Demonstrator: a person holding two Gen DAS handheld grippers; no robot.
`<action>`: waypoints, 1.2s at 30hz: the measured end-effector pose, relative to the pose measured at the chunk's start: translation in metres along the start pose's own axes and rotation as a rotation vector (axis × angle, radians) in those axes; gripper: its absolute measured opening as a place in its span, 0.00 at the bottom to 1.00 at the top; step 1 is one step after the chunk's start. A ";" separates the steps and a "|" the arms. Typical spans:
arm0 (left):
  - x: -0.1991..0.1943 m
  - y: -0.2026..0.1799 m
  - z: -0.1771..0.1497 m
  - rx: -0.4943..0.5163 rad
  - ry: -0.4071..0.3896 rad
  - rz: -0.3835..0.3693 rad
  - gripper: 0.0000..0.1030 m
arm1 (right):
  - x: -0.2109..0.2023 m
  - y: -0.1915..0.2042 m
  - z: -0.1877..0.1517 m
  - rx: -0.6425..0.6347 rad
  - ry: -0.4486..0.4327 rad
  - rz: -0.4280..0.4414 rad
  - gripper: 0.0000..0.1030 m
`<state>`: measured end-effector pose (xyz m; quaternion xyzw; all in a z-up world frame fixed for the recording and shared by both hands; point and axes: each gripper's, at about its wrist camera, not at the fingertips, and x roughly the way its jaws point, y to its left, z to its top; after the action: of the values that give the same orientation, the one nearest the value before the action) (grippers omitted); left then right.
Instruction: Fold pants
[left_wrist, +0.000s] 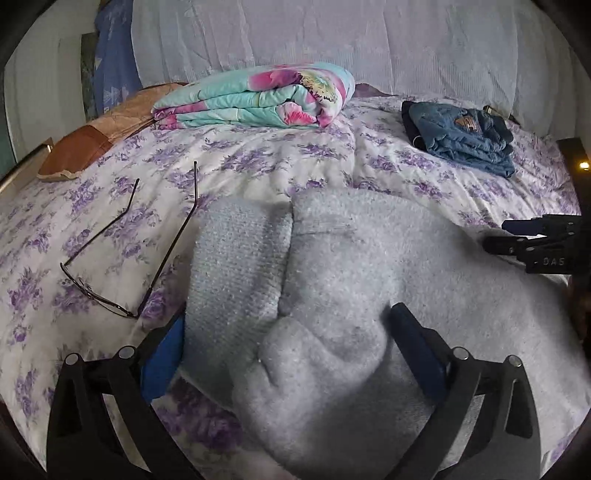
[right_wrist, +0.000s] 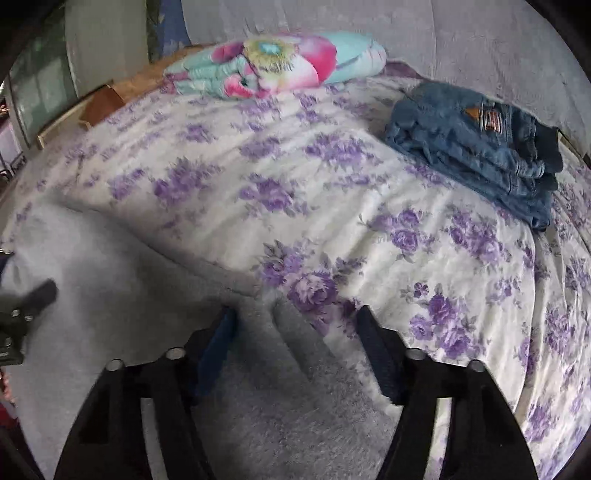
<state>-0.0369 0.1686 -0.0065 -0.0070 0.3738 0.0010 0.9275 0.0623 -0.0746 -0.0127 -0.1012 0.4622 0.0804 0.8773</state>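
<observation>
The fleece pants (left_wrist: 332, 280) look soft, light and floppy; grip the doubled edges. The left gripper (left_wrist: 284, 321) and right gripper (right_wrist: 295, 321) both straddle fabric with jaws apart, not yet pinching.

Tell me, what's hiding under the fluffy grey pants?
Under the grey pants you can see the bedspread with purple flowers, poking out all around them. One blue pad of the left gripper pokes out beside them. Whatever lies beneath their middle is covered.

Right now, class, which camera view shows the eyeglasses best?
The left wrist view: the eyeglasses lie whole and sharp on the floral bedspread, left of the grey pants. The right wrist view shows none of them.
</observation>
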 end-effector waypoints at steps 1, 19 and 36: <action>0.000 0.000 0.000 -0.002 -0.001 -0.001 0.96 | -0.007 0.003 0.001 -0.002 -0.014 0.006 0.48; 0.003 0.002 -0.001 0.008 -0.003 0.018 0.96 | -0.035 -0.014 -0.040 0.091 -0.044 -0.133 0.86; 0.000 0.002 -0.002 0.004 -0.010 0.023 0.96 | -0.201 -0.065 -0.187 0.388 -0.348 -0.279 0.93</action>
<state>-0.0386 0.1704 -0.0079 -0.0010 0.3695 0.0108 0.9292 -0.1837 -0.1946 0.0569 0.0214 0.2930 -0.1147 0.9489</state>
